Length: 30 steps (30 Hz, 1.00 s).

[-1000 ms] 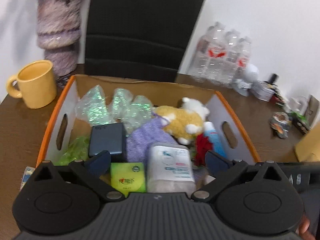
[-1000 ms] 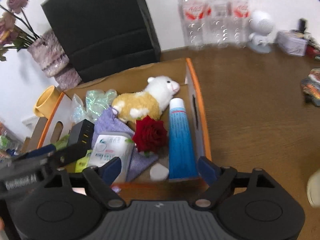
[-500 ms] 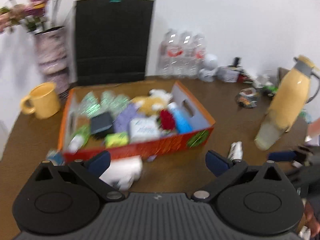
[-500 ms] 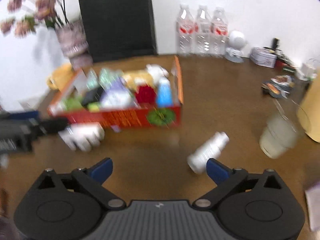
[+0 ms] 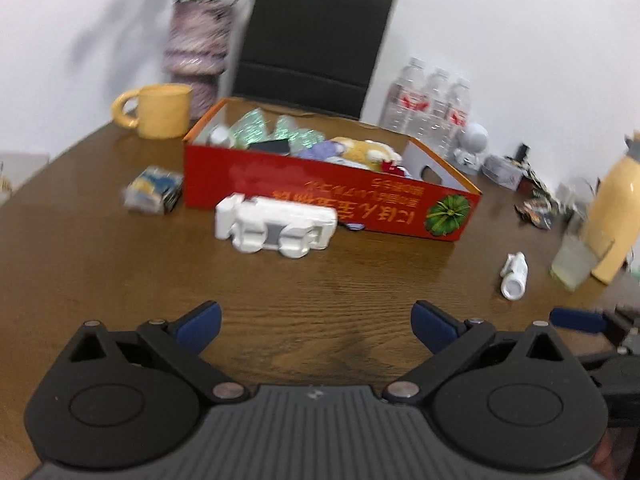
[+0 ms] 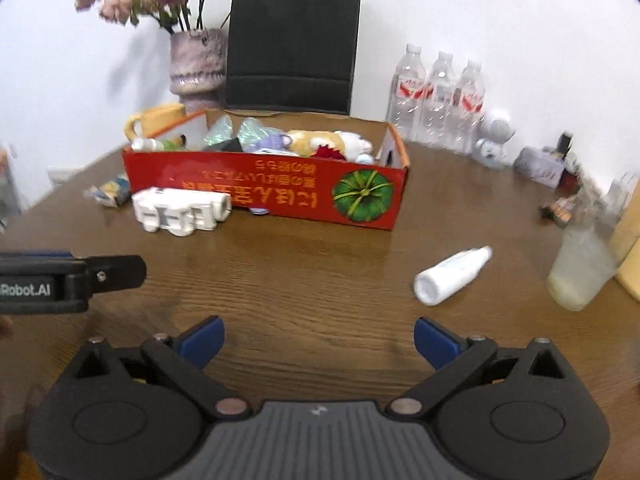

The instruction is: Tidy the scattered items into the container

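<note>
Left gripper: black frame, blue fingertips spread wide, nothing between them; points forward and downward over the near part of the table, clear of its surface. Seen from the right wrist view as a black bar entering at the left edge.

Right gripper: same build, jaws opening, almost at full spread, nothing between the blue fingertips; angled downward over the near table edge. One blue fingertip shows at the right of the left wrist view.
</note>
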{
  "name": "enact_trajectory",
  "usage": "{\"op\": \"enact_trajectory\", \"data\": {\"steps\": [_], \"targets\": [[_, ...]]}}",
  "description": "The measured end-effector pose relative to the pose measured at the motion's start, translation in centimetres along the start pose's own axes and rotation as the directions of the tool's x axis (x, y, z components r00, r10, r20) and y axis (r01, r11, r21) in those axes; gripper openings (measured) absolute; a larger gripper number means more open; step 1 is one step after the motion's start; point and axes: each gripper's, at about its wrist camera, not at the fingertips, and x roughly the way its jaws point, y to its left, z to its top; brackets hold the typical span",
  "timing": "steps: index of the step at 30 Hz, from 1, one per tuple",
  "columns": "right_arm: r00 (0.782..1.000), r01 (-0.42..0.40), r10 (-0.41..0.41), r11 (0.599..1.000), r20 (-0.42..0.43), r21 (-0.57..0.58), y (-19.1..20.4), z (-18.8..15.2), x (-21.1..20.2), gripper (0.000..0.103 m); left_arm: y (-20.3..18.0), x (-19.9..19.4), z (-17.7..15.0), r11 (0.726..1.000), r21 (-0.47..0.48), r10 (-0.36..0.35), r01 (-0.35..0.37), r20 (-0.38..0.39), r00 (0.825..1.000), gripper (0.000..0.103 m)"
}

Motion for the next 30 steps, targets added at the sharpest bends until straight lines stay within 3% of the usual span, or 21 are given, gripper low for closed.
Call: {"op": "enact_trajectory", "data": {"steps": [4,7,11,20,30], "targets": [[0.993,-0.103,0.107,0.992,-0.045,0.067,-1.0,-1.0,1.0,0.103,1.7,-0.1,-0.3,0.998,-0.066,0.02,-0.021,-0.013,1.0,0.103],[0.99,-0.121,0.127,0.988,-0.066,0.093,-1.2,-1.4,1.5,0.103,2.2,0.1,-0.8,0.995,-0.083,0.045,-0.048,-0.035,0.998,0.103],[0.99,-0.117,0.125,0.987,-0.069,0.111,-1.1,-1.6,1.6,0.103,1.8,0.2,-1.3,0.998,-0.021,0.058,-0.059,-0.044,0.997,0.103],[0.996,-0.05,0.05,0.999,-0.072,0.005,0.9,-1.9,2.0,0.103,0.9,0.1,-2.2,0.991,0.089,0.105,-0.1,-0.048,0.993,0.103],[0.997,-0.047,0.047,0.999,-0.063,0.0,1.0,-1.9,2.1,0.103,0.9,0.2,-2.3,0.985,0.129,0.124,-0.116,-0.052,0.991,0.103]]}}
